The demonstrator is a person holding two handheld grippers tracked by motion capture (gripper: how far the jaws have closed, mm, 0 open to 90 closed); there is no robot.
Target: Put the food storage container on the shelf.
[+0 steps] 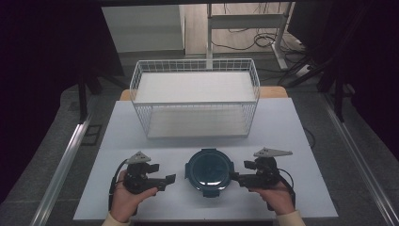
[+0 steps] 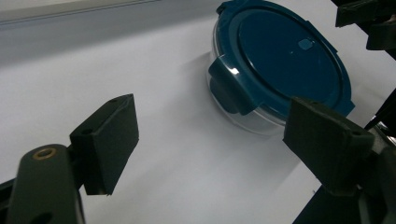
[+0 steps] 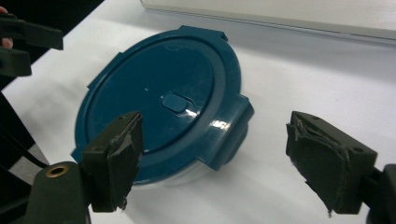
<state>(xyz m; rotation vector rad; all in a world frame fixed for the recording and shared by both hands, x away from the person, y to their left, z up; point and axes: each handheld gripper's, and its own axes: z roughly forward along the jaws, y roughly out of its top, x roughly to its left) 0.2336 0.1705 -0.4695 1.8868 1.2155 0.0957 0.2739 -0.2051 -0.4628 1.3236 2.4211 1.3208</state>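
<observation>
Lidded container [image 1: 209, 170] on table [image 1: 282, 127], between 2 grippers.
Left gripper [image 1: 170, 179] and right gripper [image 1: 234, 178]: jaws apart, gripping nothing.

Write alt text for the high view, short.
A round container with a dark teal lid sits near the front of a white table, between two hand-held tools with open jaws: the left tool stops short of it, the right tool is at its rim. A white wire basket stands behind.

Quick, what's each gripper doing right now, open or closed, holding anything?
Left gripper: open, holding nothing, beside the round blue-lidded clear container.
Right gripper: open, holding nothing, jaws either side of a lid latch.
</observation>
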